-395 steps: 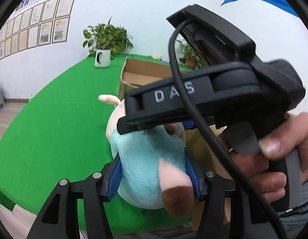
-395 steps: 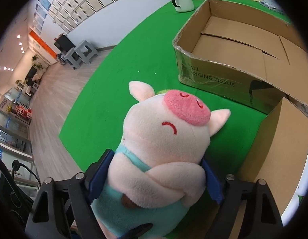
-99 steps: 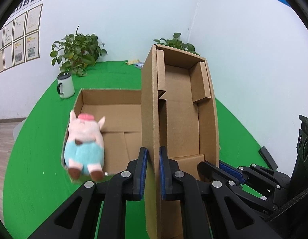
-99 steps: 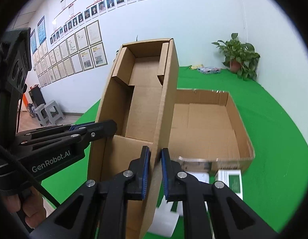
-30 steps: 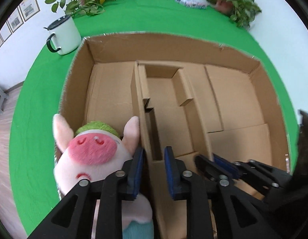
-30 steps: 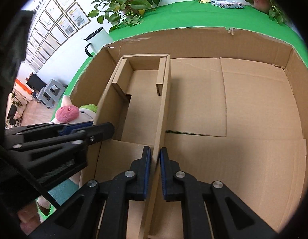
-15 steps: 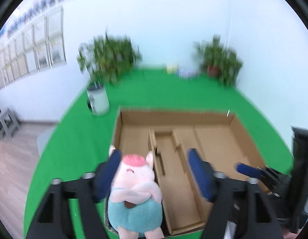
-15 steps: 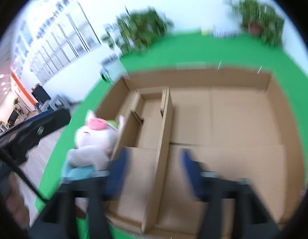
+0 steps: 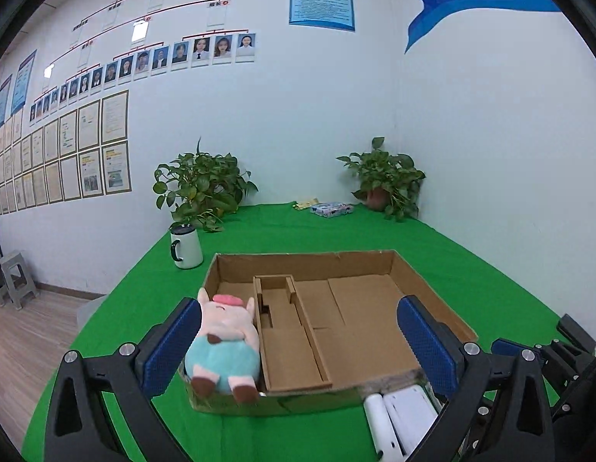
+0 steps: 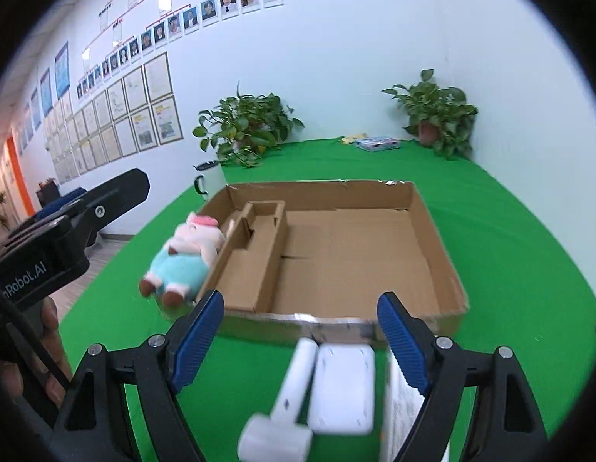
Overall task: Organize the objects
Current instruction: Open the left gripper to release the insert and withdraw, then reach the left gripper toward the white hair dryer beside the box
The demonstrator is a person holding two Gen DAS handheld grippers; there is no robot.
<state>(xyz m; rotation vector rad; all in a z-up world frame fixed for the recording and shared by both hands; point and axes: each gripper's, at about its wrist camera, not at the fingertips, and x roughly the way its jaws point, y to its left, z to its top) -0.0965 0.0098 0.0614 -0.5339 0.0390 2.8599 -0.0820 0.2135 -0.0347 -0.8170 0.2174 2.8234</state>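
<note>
Your left gripper (image 9: 298, 342) hangs above the near edge of the green-covered table (image 9: 471, 269) with its blue-padded jaws spread wide and nothing between them. Your right gripper (image 10: 300, 327) is likewise wide open and empty, held just to the right of the left one. Ahead of both sits the shallow open brown cardboard box (image 9: 305, 265) with its long side toward you. Inside it, toward the left, lies a narrower brown cardboard tray insert (image 9: 290, 338), flat on the box floor and running front to back. The pink plush pig in light-blue trousers (image 9: 223, 346) is wedged in the gap between that insert and the box's left wall, its brown and pink feet sticking out over the front wall toward you and its snout pointing away. Just in front of the box, on the green cloth near its right front corner, lie a white rounded flat device (image 10: 342, 385) and a white cylindrical tube-like piece (image 10: 288, 392) beside it, touching or nearly so; the right wrist view is too blurred to tell which. Behind the box to the left stands a white mug with a black handle (image 9: 186, 248), and two leafy potted plants (image 9: 201, 188) sit against the back wall.
</note>
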